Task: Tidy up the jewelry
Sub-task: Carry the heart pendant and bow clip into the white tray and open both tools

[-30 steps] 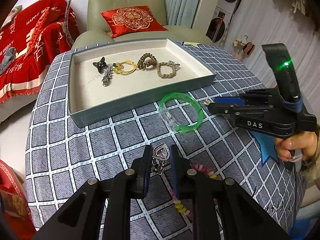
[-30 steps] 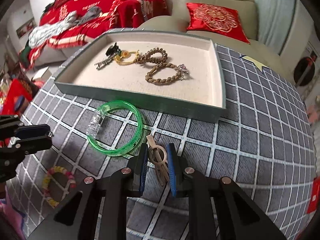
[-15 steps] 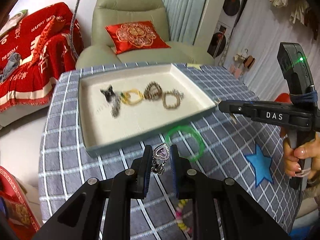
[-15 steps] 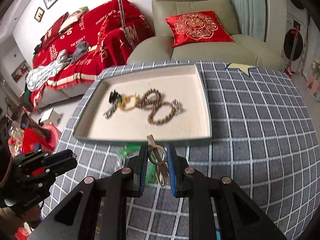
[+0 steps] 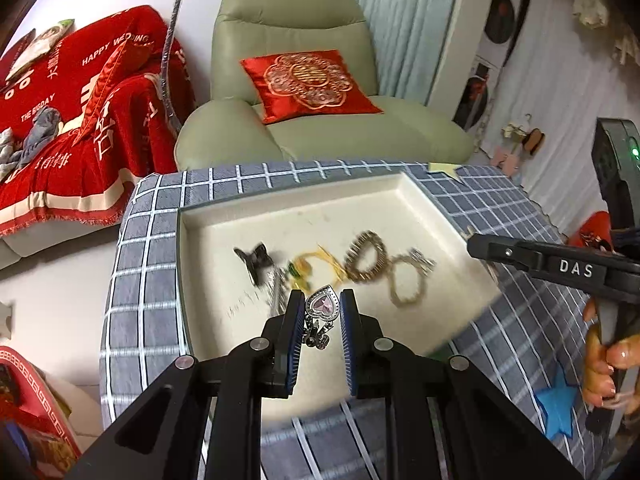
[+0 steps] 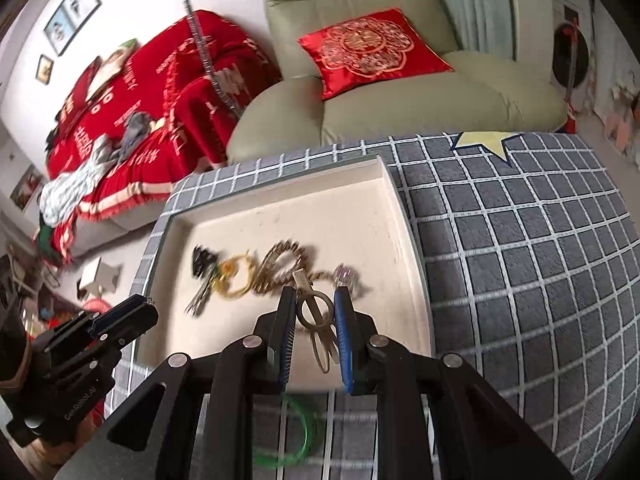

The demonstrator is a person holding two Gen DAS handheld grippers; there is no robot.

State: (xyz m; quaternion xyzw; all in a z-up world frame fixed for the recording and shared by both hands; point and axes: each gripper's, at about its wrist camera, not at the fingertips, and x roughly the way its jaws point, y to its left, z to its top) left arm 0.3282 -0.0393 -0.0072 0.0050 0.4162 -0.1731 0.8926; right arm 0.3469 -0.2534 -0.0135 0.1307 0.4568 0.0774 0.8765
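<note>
A home living room is shown: a pale green leather armchair [image 5: 296, 92] bearing a red embroidered cushion [image 5: 308, 84], a sofa draped in a red lettered throw [image 6: 160, 92], and framed pictures [image 6: 72, 4] hung on the wall.

The tray [image 5: 404, 188] sits on the table [image 6: 520, 240]. Inside the tray, a row of small things lies side by side: a clip [image 5: 256, 260] at the left, then a ring-shaped band [image 5: 316, 264], then a coiled tie [image 5: 366, 258], then a chain bracelet [image 5: 408, 282] at the right. Behind the tray stands an armchair [image 5: 288, 40] with a cushion [image 5: 308, 84] on its seat. Left of the armchair is a sofa [image 6: 132, 92] under a blanket. On the table in front of the tray lies a bangle [image 6: 296, 440].
</note>
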